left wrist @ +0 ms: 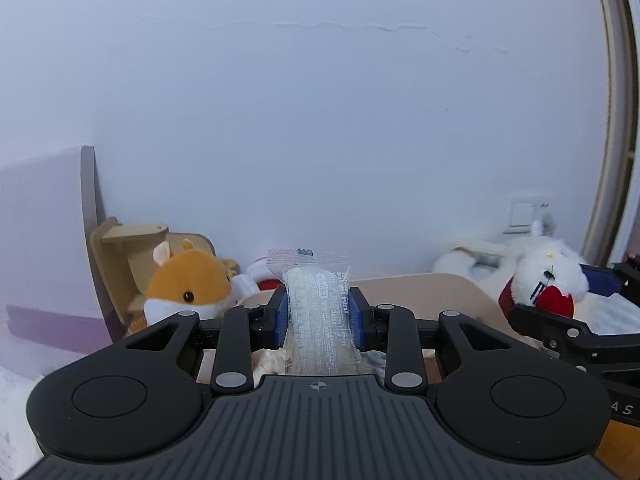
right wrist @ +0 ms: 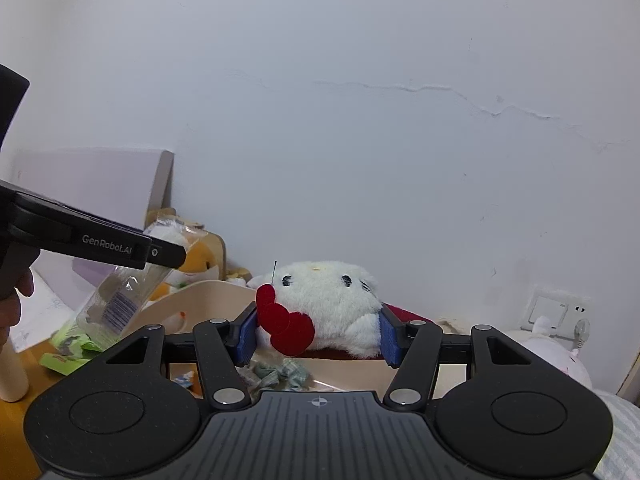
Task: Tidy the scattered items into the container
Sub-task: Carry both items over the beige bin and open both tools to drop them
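Left gripper (left wrist: 319,307): blue pads clamped on a clear plastic snack packet with white printing (left wrist: 319,312), held upright, raised above the pale wooden container (left wrist: 424,292); the container rim is seen behind it. Same packet is seen at 9 o'clock in the right wrist view, tilted.

Right gripper (right wrist: 318,334): clamped on a white plush cat with a red bow (right wrist: 324,304), gripped at both flanks, also above the container rim. Crumpled fabric (right wrist: 280,374) is seen inside the container, below the plush.

An orange-and-white hamster plush (left wrist: 188,284) is seated at 9 o'clock in the left view, behind the container.
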### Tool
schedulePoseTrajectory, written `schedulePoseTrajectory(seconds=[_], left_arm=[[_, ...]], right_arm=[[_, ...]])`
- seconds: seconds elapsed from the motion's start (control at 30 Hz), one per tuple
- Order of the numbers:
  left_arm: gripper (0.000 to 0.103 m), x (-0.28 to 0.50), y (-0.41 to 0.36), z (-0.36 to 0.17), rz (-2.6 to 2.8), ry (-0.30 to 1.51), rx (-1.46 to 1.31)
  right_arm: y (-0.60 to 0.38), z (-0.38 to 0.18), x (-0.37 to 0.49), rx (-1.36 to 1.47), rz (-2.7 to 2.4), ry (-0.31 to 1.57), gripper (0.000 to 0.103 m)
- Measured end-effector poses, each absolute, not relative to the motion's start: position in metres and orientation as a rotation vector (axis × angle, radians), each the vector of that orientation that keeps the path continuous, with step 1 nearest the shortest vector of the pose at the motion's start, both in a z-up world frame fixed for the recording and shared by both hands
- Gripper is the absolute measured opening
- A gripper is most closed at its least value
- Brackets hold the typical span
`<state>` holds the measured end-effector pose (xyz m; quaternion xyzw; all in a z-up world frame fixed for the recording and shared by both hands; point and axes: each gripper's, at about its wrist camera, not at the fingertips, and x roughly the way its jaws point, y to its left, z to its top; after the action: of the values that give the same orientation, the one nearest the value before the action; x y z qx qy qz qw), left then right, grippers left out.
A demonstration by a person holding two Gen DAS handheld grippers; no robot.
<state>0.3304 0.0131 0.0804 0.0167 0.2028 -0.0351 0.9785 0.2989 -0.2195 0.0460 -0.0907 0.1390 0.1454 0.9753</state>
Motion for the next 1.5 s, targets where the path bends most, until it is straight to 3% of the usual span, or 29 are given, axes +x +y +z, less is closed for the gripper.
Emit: schedulePoseTrajectory(seconds=[0.47,0.73,0.8,0.83,0.93,1.03,1.5], left_arm=[[0.031,0.425,0.001,0.031,-0.022,0.606,0.011],[0.032,0.44,0.008,0.003,-0.009,0.693,0.004],[0.041,0.439,0.009,0.001,0.001,0.7,-0.001],[0.055,0.438,0.01,0.001,-0.001,0.698,-0.002],[0.083,0.429,0.011,0.005,-0.015,0.655,-0.006],[0.087,0.422,0.008,0.012,-0.022,0.627,0.003],[0.087,0.398,0.011,0.031,-0.014,0.626,-0.035]], right_arm=[[-0.191,-0.002,0.38,-0.274,0.289,0.448,0.055],[-0.178,-0.02,0.395,-0.32,0.288,0.496,0.058],[-0.171,-0.022,0.405,-0.32,0.285,0.506,0.062],[-0.17,-0.024,0.406,-0.316,0.286,0.51,0.069],[-0.174,-0.024,0.4,-0.314,0.282,0.493,0.081],[-0.173,-0.02,0.397,-0.313,0.27,0.461,0.103],[-0.185,0.003,0.363,-0.272,0.241,0.44,0.103]])
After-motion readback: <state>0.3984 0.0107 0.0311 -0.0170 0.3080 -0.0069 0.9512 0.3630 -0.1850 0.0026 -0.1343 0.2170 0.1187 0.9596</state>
